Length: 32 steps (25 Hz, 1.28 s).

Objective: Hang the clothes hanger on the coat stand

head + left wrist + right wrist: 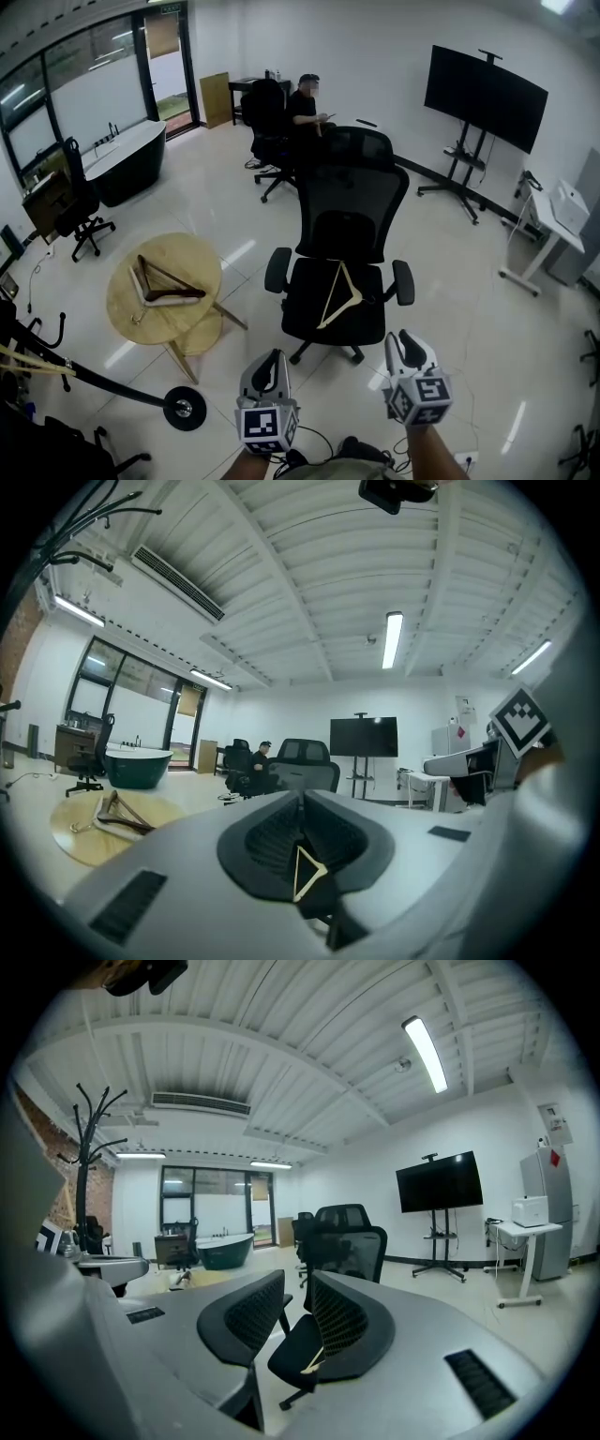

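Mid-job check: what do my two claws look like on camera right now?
Both the left claw and right claw have pale grey shells with black ribbed pads inside. Each carries a cube of black-and-white square markers. No sleeves show on the forearms.

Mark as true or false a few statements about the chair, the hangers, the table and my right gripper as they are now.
1. A pale wooden hanger lies on the seat of the black office chair. True.
2. The round table has nothing on it. False: dark hangers lie on it.
3. The right gripper grips a hanger. False: its jaws stand apart with nothing between them.
4. In the head view, the television stands right of the chair. True.
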### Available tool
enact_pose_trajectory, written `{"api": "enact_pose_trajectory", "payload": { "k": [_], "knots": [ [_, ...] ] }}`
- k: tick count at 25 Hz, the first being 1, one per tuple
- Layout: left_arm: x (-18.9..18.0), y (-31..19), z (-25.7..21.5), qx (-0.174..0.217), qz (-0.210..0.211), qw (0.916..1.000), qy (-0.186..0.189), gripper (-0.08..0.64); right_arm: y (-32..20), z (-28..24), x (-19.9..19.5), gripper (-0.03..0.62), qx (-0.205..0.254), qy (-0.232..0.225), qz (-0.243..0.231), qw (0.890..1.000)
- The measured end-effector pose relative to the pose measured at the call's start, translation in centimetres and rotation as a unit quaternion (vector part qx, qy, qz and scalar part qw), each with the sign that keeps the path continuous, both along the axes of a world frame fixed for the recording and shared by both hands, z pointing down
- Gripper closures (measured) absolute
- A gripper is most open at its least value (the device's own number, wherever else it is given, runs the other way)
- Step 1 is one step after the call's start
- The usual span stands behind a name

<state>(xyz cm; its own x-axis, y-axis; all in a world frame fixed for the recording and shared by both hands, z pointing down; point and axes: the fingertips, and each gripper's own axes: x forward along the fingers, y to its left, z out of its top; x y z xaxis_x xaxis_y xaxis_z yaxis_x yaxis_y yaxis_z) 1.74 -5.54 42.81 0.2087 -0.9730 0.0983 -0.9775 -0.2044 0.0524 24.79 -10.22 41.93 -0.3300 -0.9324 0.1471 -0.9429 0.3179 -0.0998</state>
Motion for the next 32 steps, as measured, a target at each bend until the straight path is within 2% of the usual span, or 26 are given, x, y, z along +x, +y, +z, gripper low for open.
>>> {"api": "enact_pose_trajectory", "payload": {
  "k": [8, 14, 21, 28, 32],
  "knots": [
    [2.5, -7.1, -0.9, 0.004, -0.022, 0.9996, -0.016, 0.528, -8.5, 0.9, 1.5, 0.503, 0.002, -0.018, -0.033, 0.999],
    [7.2, -13.1, -1.6, 0.015, -0.040, 0.9984, -0.038, 0.528, -15.0, 1.0, 4.7, 0.502, 0.033, -0.017, -0.068, 0.997],
    [11.7, -18.7, 0.5, 0.003, -0.046, 0.9981, -0.042, 0.528, -20.6, 2.8, 8.3, 0.476, 0.019, -0.017, -0.075, 0.997],
    [12.0, -24.6, 0.8, -0.008, -0.036, 0.9980, -0.051, 0.528, -25.6, 4.7, 9.0, 0.476, 0.001, -0.017, -0.056, 0.998],
    [10.5, -29.6, 3.4, -0.022, -0.016, 0.9980, -0.057, 0.529, -29.7, 6.7, 7.7, 0.476, -0.009, -0.006, -0.035, 0.999]
  ]
}}
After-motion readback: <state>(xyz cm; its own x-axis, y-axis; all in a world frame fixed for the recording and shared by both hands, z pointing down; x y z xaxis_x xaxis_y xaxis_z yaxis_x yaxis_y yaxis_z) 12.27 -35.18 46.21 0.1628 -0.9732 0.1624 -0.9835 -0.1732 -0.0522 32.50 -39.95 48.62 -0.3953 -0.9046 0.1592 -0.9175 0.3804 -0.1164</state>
